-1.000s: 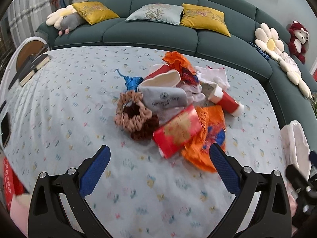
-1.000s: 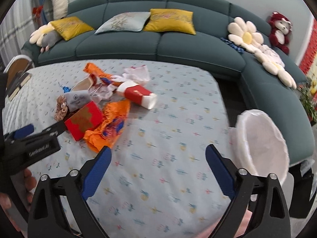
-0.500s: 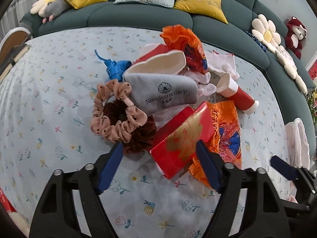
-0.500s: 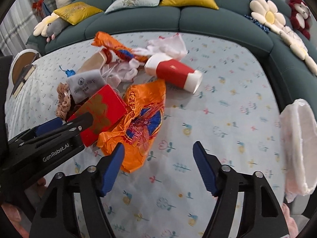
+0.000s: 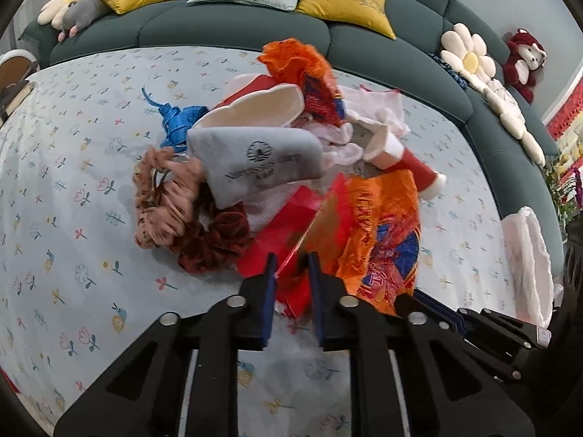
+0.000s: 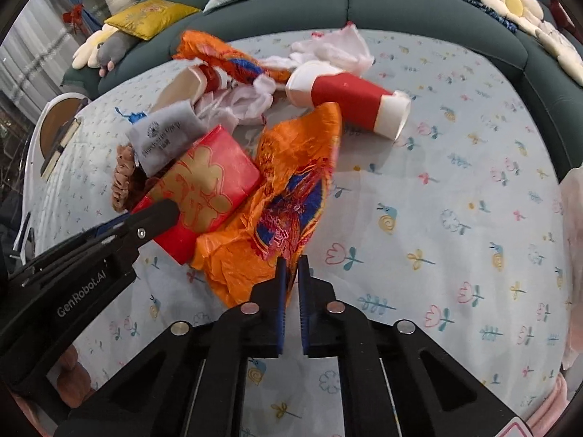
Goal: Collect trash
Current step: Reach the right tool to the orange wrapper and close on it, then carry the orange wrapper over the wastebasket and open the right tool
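Trash sits heaped at mid-frame on the flowered tablecloth (image 6: 455, 189) — all of it light stuff, I judge. Red packet (image 5: 288, 233): flat, stiffish, best taken by an edge. Orange wrapper (image 6: 291, 182): thin, crinkly, likely slippery; pinch a free corner. Paper cup (image 6: 349, 102), upper right of the pile in the right view, lies on its side and would crush if squeezed hard. Grey pouch (image 5: 255, 164) and hair ties (image 5: 164, 196) at left are soft, forgiving.

Left tongs (image 5: 291, 266): jaws have just been closing, now narrowed onto the near edge of the red packet, which stands tilted between them. Right tongs (image 6: 291, 269): jaws have just been closing too — nearly together, pinching the wrapper's lower corner. White bag (image 5: 528, 255) waits at the right edge of the frame.
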{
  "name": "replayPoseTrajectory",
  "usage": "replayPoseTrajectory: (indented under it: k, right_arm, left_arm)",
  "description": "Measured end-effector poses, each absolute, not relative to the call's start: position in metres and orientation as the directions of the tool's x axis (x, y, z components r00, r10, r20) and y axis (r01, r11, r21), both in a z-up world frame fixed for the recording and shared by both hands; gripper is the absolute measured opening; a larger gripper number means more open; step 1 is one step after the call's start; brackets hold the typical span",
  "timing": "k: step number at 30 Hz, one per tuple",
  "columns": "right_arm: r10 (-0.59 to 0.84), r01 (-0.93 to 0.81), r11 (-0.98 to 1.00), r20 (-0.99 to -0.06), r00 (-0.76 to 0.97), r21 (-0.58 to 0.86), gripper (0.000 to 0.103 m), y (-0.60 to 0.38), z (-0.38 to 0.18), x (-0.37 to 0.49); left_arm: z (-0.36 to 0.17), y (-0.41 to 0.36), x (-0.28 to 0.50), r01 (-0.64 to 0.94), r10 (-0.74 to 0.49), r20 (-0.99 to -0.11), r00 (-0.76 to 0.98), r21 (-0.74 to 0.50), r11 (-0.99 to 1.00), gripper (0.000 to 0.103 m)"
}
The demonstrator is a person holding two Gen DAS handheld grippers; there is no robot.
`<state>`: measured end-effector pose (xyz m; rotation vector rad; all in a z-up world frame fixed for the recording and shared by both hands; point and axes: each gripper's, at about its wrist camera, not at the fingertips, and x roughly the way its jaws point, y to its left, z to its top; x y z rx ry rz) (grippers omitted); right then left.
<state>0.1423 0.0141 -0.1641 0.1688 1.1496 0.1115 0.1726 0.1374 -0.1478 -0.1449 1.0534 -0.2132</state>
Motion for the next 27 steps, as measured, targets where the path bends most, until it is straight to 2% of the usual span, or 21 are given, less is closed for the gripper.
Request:
replayPoseTrajectory:
  k: [2, 5, 17, 27]
  right_arm:
    - [0.176, 0.0, 0.981, -0.89, 0.42, 0.194, 0.003, 0.01, -0.156, 0.138]
    - [0.167, 0.003, 0.982, -0.876, 0.452, 0.189, 0.002, 0.002, -0.141, 0.13]
    - [0.112, 0.066, 0.979, -0.786, 0.607, 0.191, 0.002, -0.06, -0.065, 0.084]
    - [0.001, 0.209, 0.956, -0.719, 0.695, 0.204, 0.002, -0.154, -0.021, 0.037]
  left_arm:
    - [-0.143, 0.134, 0.169, 0.11, -0.248, -0.842, 0.479, -0.223, 0.969, 0.006]
    - [-0.131, 0.128, 0.161, 0.12, -0.255, -0.833, 0.491, -0.225, 0.967, 0.005]
    - [-0.062, 0.067, 0.122, 0.237, -0.333, -0.764, 0.552, -0.24, 0.942, 0.003]
    - [-0.019, -0.021, 0.095, 0.383, -0.431, -0.719, 0.546, -0.244, 0.891, 0.003]
